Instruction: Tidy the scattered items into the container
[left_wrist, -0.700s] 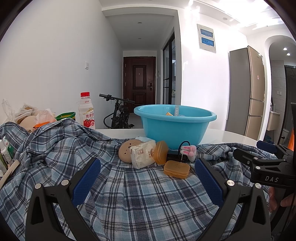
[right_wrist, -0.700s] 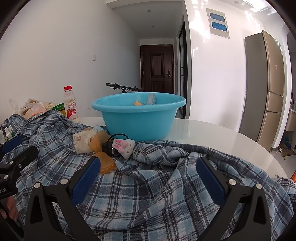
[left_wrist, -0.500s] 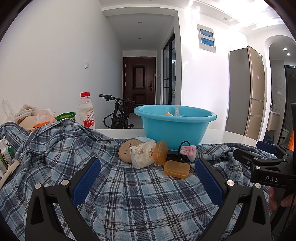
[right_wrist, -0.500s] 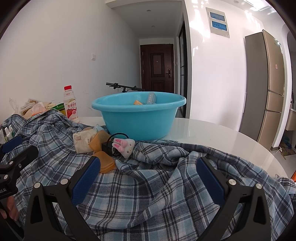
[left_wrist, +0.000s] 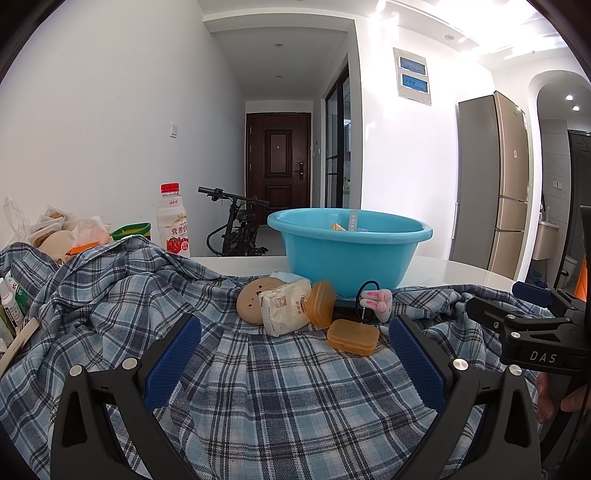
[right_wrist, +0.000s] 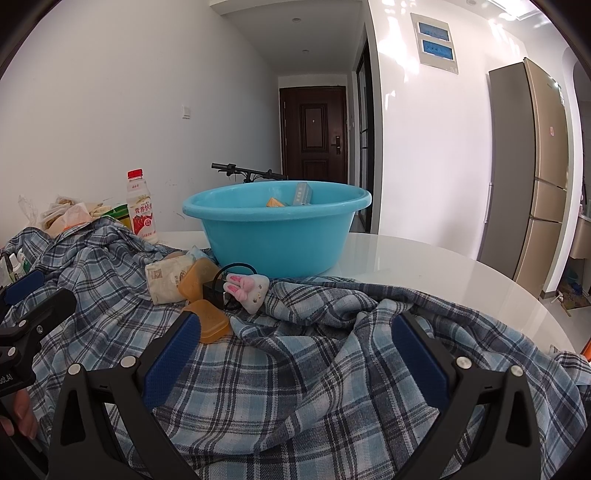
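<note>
Left wrist view: both the left hand-held gripper (left_wrist: 293, 354) and the right hand-held gripper (right_wrist: 291, 354) gape wide, empty. Near the blue basin (left_wrist: 349, 266), the orange case (left_wrist: 352, 336) sits on loose plaid cloth (left_wrist: 280, 398), which could snag during a grasp.

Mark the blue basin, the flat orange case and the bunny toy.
blue basin (left_wrist: 347, 266), left wrist view, front wall.
flat orange case (left_wrist: 352, 336), left wrist view, lid top.
bunny toy (right_wrist: 248, 288), right wrist view, body.
</note>
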